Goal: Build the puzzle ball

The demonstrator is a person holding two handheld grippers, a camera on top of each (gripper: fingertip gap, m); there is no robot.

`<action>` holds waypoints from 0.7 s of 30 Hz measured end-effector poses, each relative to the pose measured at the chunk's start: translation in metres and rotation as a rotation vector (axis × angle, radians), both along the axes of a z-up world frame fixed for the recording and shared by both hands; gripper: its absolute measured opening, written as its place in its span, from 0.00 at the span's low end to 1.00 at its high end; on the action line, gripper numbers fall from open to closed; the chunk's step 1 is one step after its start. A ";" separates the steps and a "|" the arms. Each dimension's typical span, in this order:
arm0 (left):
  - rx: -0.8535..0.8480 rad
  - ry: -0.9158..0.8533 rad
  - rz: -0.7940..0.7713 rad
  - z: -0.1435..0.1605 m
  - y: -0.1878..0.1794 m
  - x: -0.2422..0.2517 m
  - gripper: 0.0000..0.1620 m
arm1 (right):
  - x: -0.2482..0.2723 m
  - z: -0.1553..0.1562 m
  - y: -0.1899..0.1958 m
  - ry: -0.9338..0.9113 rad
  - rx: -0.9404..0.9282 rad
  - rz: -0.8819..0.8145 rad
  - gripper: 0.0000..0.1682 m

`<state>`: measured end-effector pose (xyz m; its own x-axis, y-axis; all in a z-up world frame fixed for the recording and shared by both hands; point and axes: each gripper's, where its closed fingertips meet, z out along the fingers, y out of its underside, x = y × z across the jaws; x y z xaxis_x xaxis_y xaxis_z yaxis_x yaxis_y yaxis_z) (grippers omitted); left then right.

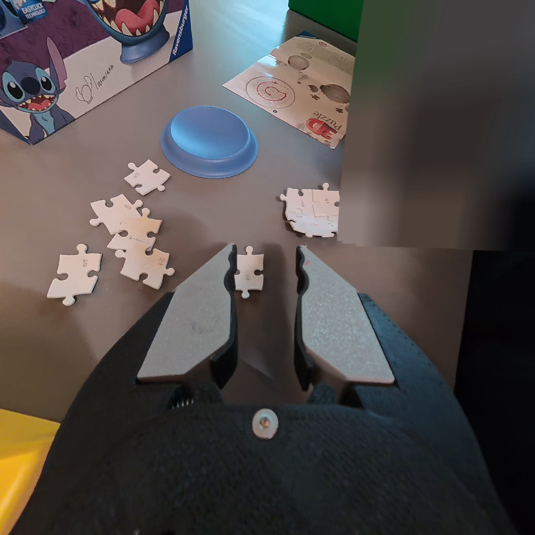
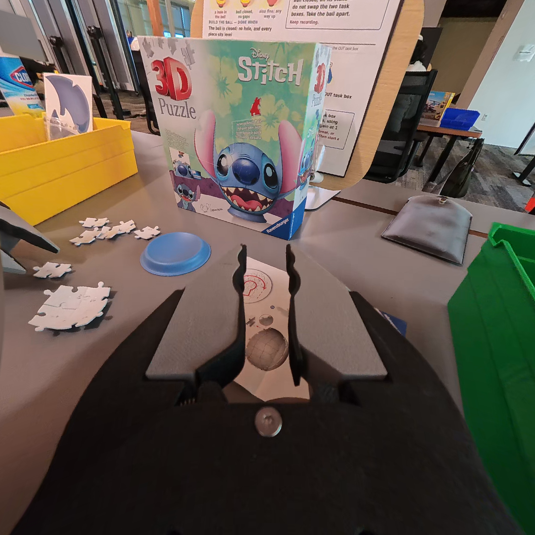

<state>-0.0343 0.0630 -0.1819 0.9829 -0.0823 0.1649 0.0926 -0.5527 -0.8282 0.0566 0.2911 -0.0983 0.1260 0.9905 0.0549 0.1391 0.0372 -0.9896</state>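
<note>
My left gripper [image 1: 265,252] is open just above the table, with a single white puzzle piece [image 1: 249,271] lying between its fingers, close to the left one. A joined patch of white pieces [image 1: 311,212] lies ahead to the right; it also shows in the right wrist view [image 2: 71,307]. Several loose white pieces [image 1: 127,231] lie to the left. The blue round stand [image 1: 209,142] sits farther ahead, also visible in the right wrist view [image 2: 175,254]. My right gripper [image 2: 265,252] is open and empty above the instruction sheet [image 2: 260,292].
The puzzle box [image 2: 234,130] stands upright at the back. A yellow bin [image 2: 63,162] is at the left, a green bin [image 2: 503,333] at the right, a grey pouch [image 2: 428,227] at the back right. The instruction sheet [image 1: 298,89] lies ahead right of the stand.
</note>
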 end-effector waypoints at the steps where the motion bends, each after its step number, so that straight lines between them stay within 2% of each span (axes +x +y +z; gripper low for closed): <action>1: -0.003 0.008 0.008 -0.001 0.000 -0.001 0.24 | 0.000 -0.001 0.000 -0.004 0.001 0.001 0.14; 12: -0.072 -0.012 0.078 -0.011 -0.004 -0.011 0.27 | 0.000 -0.002 -0.001 -0.004 0.008 -0.005 0.14; 21: -0.071 0.057 0.118 -0.011 -0.006 -0.014 0.26 | -0.001 -0.008 -0.001 -0.025 -0.001 -0.008 0.14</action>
